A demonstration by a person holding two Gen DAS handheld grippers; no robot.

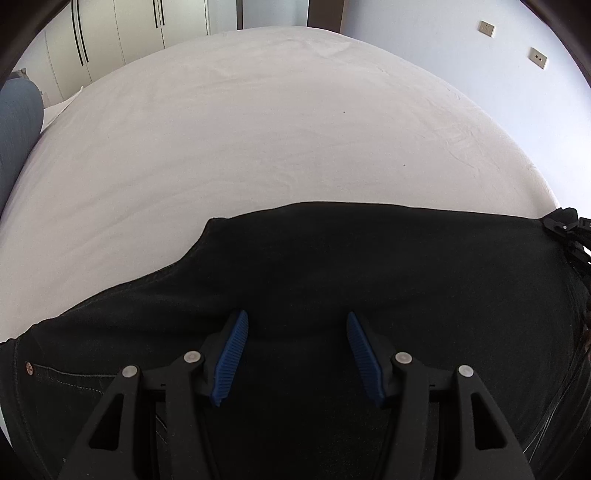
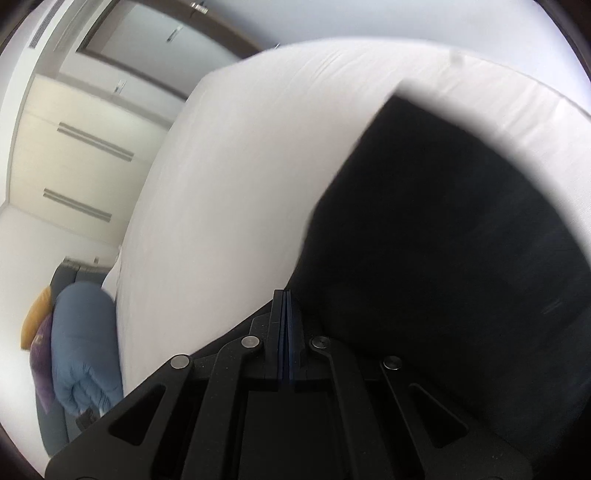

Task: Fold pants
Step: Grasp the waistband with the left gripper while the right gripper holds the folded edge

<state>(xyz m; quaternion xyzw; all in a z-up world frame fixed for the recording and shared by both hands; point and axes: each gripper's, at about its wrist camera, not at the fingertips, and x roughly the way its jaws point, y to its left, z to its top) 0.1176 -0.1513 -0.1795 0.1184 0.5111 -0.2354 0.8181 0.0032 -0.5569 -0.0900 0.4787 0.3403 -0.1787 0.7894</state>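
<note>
My left camera sits low over the black pants (image 1: 369, 273), looking level across the white bed (image 1: 258, 129) toward the wardrobe (image 1: 122, 33). My right camera is rolled sideways, close against the same pants (image 2: 443, 240) and bed (image 2: 240, 184).

left gripper (image 1: 297, 325): jaws spread wide, nothing between | right gripper (image 2: 287, 295): jaws pressed together

No lettering, label, brand or number can be read anywhere — not on the black pants (image 1: 369, 266), nor on the white bed (image 1: 258, 129) sheet.
</note>
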